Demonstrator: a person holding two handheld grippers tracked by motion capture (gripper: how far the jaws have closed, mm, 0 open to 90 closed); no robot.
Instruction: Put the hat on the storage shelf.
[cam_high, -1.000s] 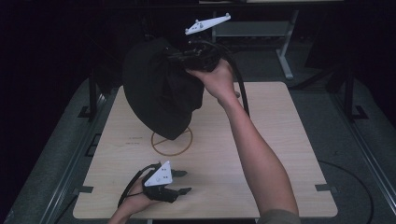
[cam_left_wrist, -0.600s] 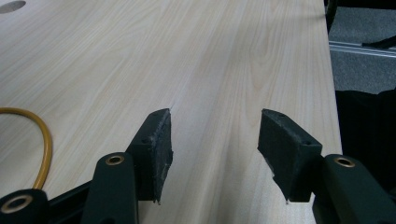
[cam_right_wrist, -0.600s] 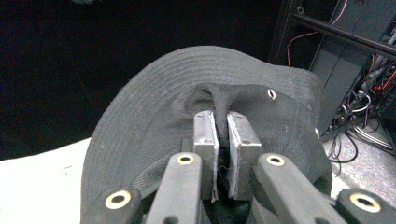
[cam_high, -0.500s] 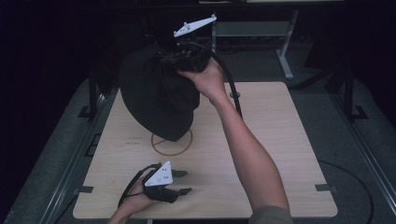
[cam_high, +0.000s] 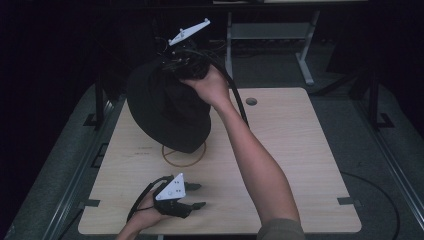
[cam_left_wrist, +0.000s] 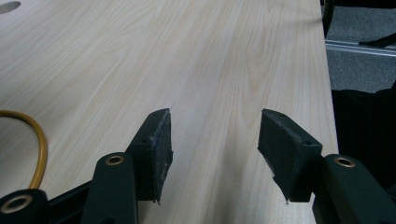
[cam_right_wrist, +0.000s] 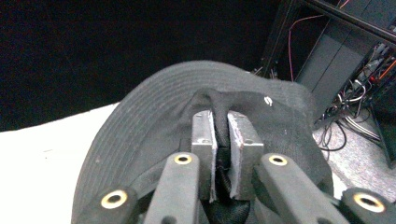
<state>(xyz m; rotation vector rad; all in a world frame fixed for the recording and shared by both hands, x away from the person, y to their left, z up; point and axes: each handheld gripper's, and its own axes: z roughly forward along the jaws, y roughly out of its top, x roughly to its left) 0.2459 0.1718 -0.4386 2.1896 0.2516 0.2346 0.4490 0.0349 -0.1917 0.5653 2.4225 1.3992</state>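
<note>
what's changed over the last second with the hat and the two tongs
The right tongs, shut on the black hat, have carried it a little higher and leftward above the table. The left tongs stayed open, resting near the front edge; the yellow ring hasn't moved.

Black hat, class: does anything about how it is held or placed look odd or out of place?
Yes. The black hat hangs tilted in the air above the yellow ring, not on the table. The right gripper pinches a bunched fold of its fabric. The left gripper stands open.
</note>
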